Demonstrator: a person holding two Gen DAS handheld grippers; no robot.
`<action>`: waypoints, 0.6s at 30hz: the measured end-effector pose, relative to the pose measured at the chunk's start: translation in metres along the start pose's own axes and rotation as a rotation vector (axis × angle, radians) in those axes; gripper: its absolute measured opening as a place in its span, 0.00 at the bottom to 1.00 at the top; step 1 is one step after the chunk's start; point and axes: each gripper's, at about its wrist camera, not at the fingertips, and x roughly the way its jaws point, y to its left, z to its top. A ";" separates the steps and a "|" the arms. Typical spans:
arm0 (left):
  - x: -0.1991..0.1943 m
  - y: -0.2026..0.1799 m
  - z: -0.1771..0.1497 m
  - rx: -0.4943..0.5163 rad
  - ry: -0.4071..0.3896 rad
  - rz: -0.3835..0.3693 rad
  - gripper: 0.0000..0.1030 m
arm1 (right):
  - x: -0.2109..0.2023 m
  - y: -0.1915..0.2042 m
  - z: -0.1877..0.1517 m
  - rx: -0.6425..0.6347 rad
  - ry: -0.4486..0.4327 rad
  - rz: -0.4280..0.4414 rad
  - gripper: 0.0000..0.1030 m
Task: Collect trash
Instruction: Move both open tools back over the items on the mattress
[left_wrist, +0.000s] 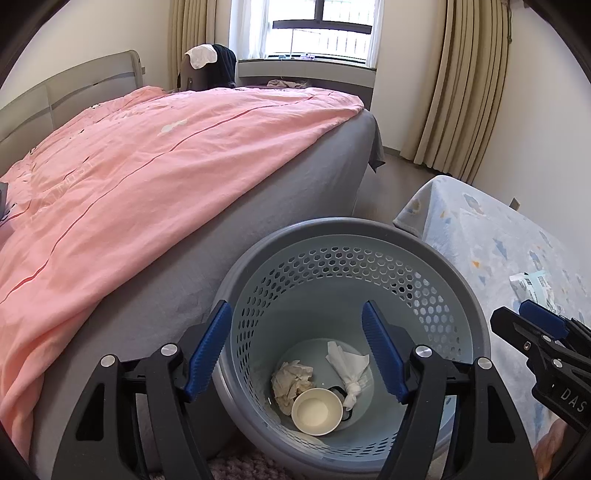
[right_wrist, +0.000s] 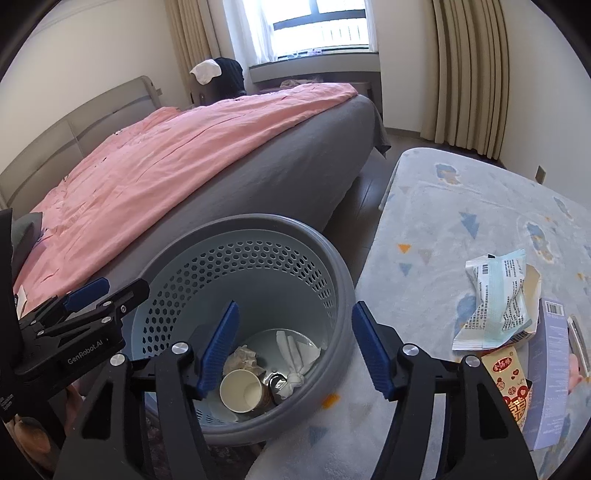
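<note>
A grey perforated trash basket (left_wrist: 351, 226) stands between the bed and a low table. At its bottom lie a paper cup (left_wrist: 317, 410), a crumpled tissue (left_wrist: 290, 380) and a knotted white tissue (left_wrist: 349, 365). My left gripper (left_wrist: 295, 314) hangs open over the basket's mouth with nothing between its fingers. My right gripper (right_wrist: 295, 310) is open and empty too, above the basket's (right_wrist: 343, 295) right rim and the table edge. On the table lie a pale blue-white wrapper (right_wrist: 498, 302), a red packet (right_wrist: 511, 384) and a lilac box (right_wrist: 550, 369).
A bed with a pink duvet (left_wrist: 147, 166) runs along the left, close against the basket. The table's patterned cloth (right_wrist: 461, 206) fills the right. A strip of floor (right_wrist: 369, 192) lies between bed and table. Curtains (left_wrist: 461, 92) and a window stand at the back.
</note>
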 end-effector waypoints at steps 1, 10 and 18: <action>-0.001 -0.001 -0.001 0.001 -0.003 -0.001 0.69 | -0.002 -0.001 -0.001 0.003 -0.001 -0.005 0.62; -0.011 -0.014 -0.005 0.025 -0.028 -0.019 0.71 | -0.026 -0.024 -0.020 0.049 0.001 -0.061 0.68; -0.021 -0.028 -0.011 0.032 -0.039 -0.053 0.72 | -0.059 -0.053 -0.041 0.105 -0.017 -0.125 0.72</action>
